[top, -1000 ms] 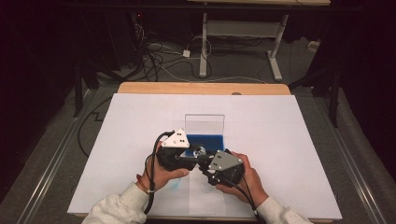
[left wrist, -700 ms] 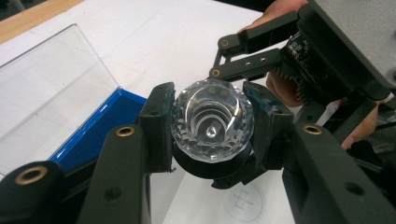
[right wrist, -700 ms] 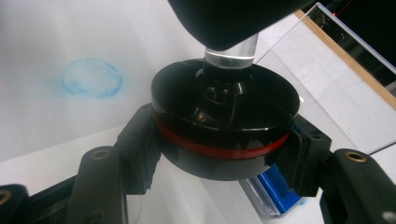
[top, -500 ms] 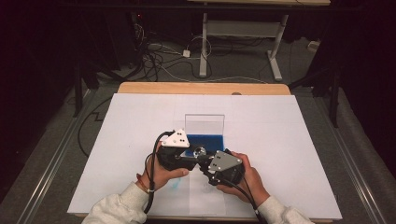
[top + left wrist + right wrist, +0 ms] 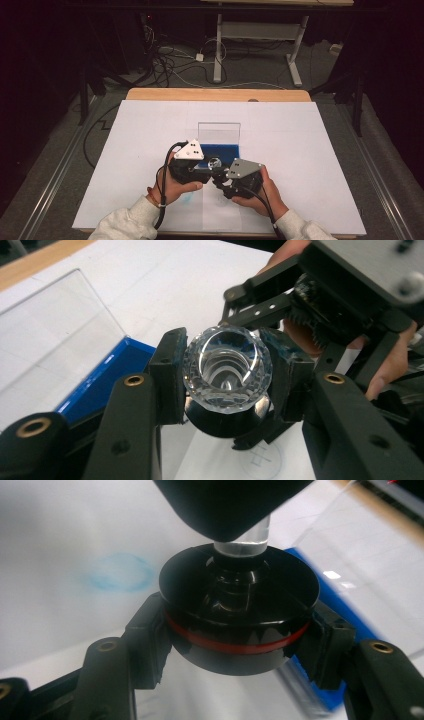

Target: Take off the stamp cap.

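A: Looking down from the high view, what do you see?
B: Both hands meet over the white sheet point(image 5: 300, 145) on the table. The left gripper point(image 5: 204, 169) and right gripper point(image 5: 223, 179) point at each other, a small glass piece point(image 5: 214, 162) between them, just in front of the blue tray point(image 5: 220, 149) with its clear lid point(image 5: 219, 132) upright.

A: And the left gripper view?
B: Its two jaws are clamped on a faceted crystal knob point(image 5: 227, 365), one pad on each side. The knob sits on a black base point(image 5: 225, 422). The other gripper and its hand point(image 5: 390, 365) lie just beyond.

A: The right gripper view?
B: The jaws are closed narrow around the black base point(image 5: 239, 605), a round disc with a red ring point(image 5: 235, 642). A clear stem point(image 5: 240, 545) rises from its middle.
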`<action>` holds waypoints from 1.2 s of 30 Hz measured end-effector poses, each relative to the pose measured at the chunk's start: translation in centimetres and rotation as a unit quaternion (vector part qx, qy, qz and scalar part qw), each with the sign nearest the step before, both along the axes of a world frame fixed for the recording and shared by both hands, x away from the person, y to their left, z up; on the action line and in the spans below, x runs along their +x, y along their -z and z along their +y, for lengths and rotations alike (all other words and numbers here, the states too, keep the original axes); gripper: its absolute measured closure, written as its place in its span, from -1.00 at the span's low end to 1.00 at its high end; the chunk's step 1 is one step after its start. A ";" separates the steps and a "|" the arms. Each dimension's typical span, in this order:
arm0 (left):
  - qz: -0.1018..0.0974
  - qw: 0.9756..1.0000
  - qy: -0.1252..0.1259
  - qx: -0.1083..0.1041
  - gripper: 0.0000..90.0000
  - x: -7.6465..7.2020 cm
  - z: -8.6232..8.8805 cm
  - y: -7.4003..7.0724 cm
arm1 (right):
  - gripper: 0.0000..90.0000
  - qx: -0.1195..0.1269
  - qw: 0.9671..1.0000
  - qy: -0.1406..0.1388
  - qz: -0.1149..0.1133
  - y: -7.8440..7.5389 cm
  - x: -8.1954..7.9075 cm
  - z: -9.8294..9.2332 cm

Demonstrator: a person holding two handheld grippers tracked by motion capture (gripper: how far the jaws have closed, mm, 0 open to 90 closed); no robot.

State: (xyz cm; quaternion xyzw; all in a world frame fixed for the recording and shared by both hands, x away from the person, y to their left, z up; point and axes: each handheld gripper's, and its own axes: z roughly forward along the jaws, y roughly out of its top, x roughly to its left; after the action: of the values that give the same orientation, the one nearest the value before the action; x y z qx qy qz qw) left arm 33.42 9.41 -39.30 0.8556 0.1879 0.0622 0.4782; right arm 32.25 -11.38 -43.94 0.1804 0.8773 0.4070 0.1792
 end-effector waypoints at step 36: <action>0.014 1.000 0.009 -0.005 0.22 -0.2 0.7 0.8 | -0.14 -0.075 0.995 -0.003 -0.064 -0.1 -1.0 0.6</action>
State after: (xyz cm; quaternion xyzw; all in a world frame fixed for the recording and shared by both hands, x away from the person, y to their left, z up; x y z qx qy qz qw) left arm 33.21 10.14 -40.10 0.8557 0.1867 0.0451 0.4806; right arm 31.23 -10.74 -43.81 0.1371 0.8926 0.3516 0.2465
